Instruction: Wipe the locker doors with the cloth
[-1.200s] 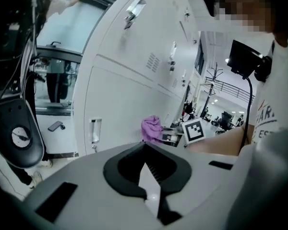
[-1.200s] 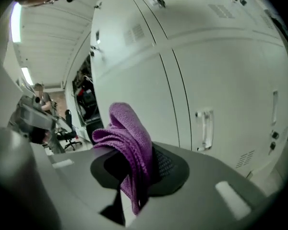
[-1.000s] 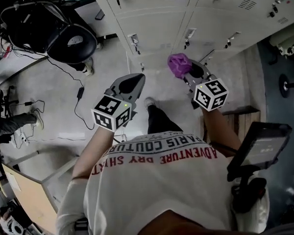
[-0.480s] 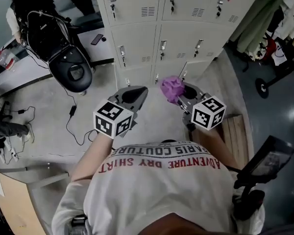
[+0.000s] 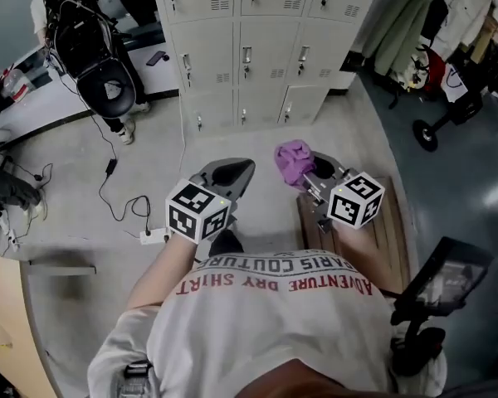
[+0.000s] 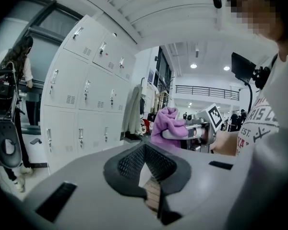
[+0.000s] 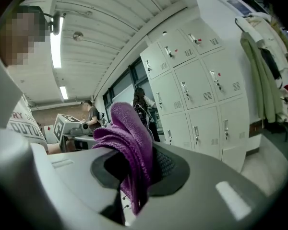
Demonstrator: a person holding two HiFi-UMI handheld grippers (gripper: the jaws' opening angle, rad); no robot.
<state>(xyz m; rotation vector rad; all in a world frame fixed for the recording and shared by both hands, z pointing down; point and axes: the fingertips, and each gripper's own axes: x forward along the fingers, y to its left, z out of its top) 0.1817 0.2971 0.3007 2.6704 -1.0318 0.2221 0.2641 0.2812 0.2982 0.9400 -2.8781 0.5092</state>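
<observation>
Nearest: the person's white printed shirt fills the bottom of the head view, with both grippers held out in front over the concrete floor.

Left gripper point(image 5: 226, 172): jaws pressed together at the tips with nothing between them. Its own view shows only the meshed pads meeting. Idle.

Right gripper point(image 5: 307, 172): clenched on the cloth point(image 5: 293, 159). In the right gripper view the purple cloth point(image 7: 130, 140) is pinched mid-fold. One bunch stands up above the pads and a tail hangs below. From the left gripper view the same cloth point(image 6: 167, 126) reads as a soft wad bulging over the jaw.

Handling, as a judgement:
- Light, limp, knitted or terry weave; it will crumple and conform to a flat door.
- Not fragile or slippery; the pile should grip painted metal.
- The present hold looks sound: enough cloth stands clear of the pads to meet the door first.
- A hold nearer an edge would let the cloth flop and bring the hard jaw onto the door.

Just right of the right gripper: a wooden pallet point(image 5: 396, 222) on the floor.

Farther: the lockers point(image 5: 249, 52), pale grey, stacked doors with small handles and vents, well apart from both grippers. No contact yet; wiping not begun. The grippers must be carried to the doors first.

Beyond, left: a black seat-like object point(image 5: 108, 85) and floor cables.
</observation>
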